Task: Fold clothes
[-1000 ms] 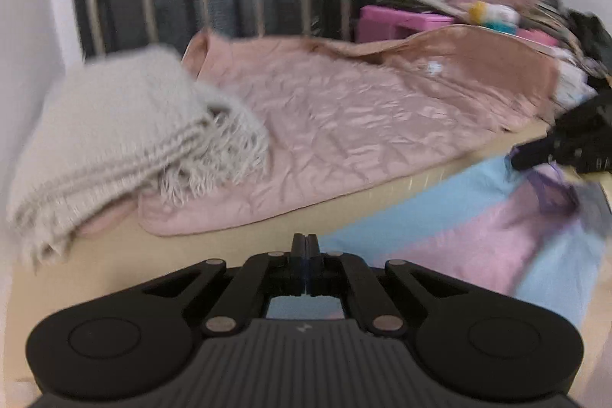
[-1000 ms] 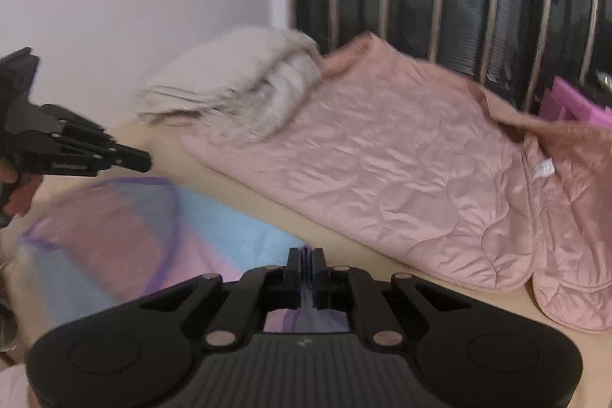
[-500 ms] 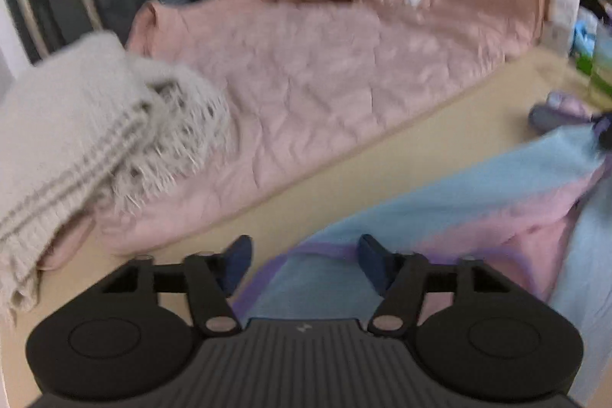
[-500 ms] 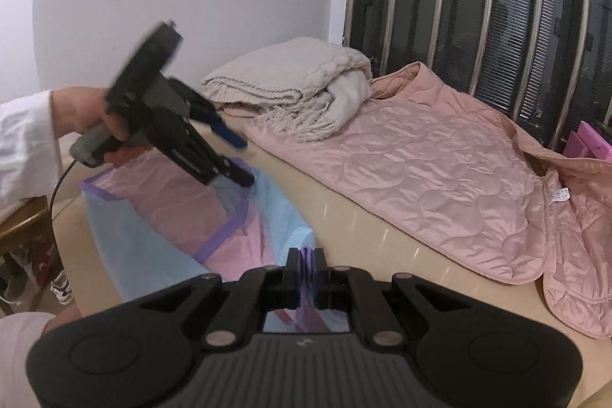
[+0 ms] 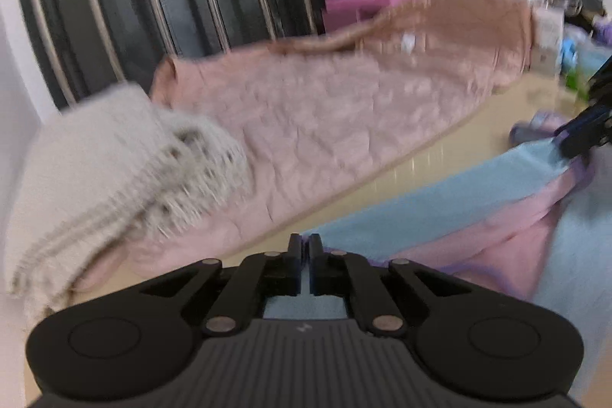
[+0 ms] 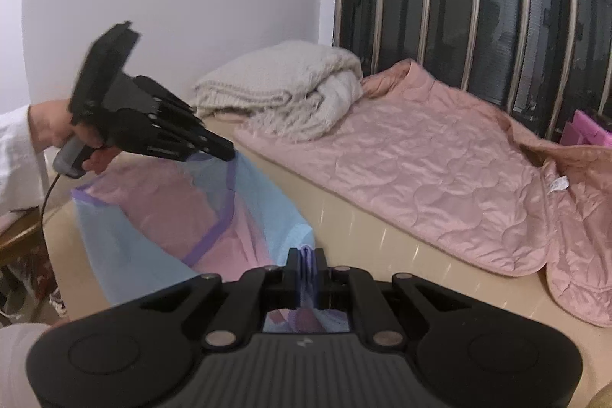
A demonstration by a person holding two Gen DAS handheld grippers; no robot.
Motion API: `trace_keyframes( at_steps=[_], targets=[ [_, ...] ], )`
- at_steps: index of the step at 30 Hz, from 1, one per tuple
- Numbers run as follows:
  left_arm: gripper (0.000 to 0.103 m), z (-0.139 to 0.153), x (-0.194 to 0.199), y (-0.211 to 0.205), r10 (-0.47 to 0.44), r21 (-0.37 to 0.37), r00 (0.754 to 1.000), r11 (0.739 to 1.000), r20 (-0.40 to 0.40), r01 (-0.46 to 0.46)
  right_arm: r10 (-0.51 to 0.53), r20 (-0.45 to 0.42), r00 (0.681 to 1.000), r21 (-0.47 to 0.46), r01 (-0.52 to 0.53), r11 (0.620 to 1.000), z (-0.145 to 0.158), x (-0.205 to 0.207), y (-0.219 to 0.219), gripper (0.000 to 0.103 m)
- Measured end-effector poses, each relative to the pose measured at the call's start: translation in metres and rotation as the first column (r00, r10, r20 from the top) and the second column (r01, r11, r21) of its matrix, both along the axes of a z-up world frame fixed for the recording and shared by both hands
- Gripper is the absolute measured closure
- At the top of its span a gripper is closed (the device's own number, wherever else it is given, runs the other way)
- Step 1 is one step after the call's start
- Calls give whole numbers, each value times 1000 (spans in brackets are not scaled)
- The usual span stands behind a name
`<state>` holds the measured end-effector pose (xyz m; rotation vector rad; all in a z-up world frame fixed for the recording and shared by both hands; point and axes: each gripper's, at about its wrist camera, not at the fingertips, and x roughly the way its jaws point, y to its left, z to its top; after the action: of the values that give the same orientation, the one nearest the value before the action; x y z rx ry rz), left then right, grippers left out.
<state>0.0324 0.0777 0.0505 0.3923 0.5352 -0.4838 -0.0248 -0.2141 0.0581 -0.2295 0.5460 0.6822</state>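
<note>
**Two tools, one garment, a shallow hold**

Two tools are pinched on the same blue-and-pink garment (image 6: 160,228). The right tool (image 6: 306,268) is clamped on a thin fold of its purple-trimmed edge, the cloth showing between the closed jaws. The left tool (image 6: 225,152), held in a hand (image 6: 65,136), is closed on the opposite purple-edged corner and lifts it clear of the bench (image 6: 382,239); in its own view (image 5: 305,251) the jaws stand together with blue cloth just beneath.

Risks, as judged: each hold takes only a narrow hem, so uneven pulling could slip one corner free and collapse the fold. The slack middle may drag and bunch. A wide sweep could snag the pink quilted jacket (image 6: 440,171) or the grey knitted blanket (image 6: 290,86) nearby.
</note>
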Motion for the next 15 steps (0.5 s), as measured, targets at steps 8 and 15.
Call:
trace_keyframes(
  at_steps=[8, 15],
  targets=[
    [100, -18, -93, 5, 73, 95, 997, 993, -8, -72, 151, 28, 988, -12, -151, 988, -5, -51, -22, 98],
    [56, -15, -95, 34, 186, -7, 981, 982, -60, -187, 232, 62, 971, -45, -229, 972, -4, -67, -15, 87]
  ],
)
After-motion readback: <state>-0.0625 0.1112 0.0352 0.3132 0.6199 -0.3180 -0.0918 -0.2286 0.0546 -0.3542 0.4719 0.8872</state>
